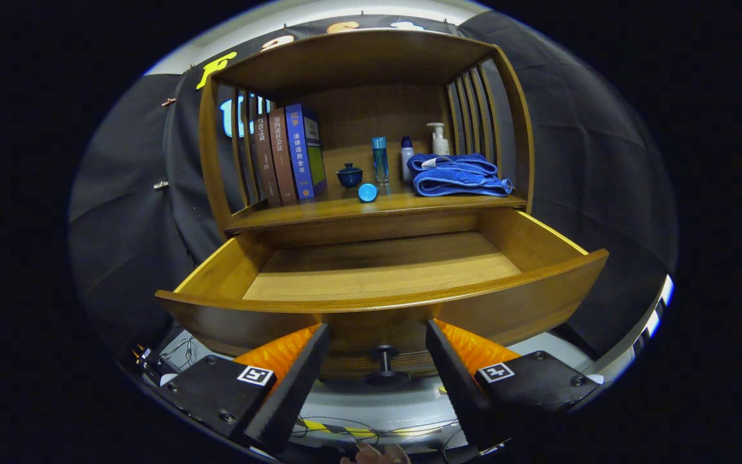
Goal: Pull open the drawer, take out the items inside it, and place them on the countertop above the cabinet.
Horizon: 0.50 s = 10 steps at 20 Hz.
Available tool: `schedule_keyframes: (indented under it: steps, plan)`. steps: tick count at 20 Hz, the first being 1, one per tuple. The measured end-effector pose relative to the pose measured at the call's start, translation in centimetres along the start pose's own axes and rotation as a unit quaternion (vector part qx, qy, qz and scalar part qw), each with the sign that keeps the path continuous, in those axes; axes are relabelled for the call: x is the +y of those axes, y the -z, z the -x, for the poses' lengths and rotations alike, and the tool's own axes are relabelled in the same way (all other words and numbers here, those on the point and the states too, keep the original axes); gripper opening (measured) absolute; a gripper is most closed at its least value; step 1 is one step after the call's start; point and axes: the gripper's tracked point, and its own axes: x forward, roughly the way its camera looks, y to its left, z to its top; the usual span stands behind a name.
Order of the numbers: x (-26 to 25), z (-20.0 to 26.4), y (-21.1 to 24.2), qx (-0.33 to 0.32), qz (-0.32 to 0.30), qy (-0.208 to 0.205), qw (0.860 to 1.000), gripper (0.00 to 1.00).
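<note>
The wooden drawer (538,241) stands pulled out toward me, and its bare floor is all I see inside. Its dark knob (384,353) sits on the front panel, between my fingertips and slightly beyond them. My gripper (377,335) is open, with nothing held, just in front of the drawer front. On the countertop (345,207) above the drawer lie a folded blue towel (458,175), a small blue round lid (367,192), a dark blue lidded cup (350,174), a blue glass bottle (380,159), a white bottle (407,158) and a pump bottle (438,138).
Three upright books (287,153) lean at the left of the shelf. Slatted wooden sides and a top board enclose the countertop space. Black cloth hangs behind and beside the cabinet. Cables and striped tape lie on the floor below the fingers.
</note>
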Motion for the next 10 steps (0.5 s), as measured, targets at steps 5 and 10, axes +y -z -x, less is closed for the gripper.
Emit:
schedule_keyframes:
  steps: [5,10]
  plan:
    - [0.3,-4.6,-2.2,-0.001,-0.011,-0.003,1.000,0.99]
    - [0.5,-8.8,-3.4,0.006,-0.015,-0.004,1.000,1.00]
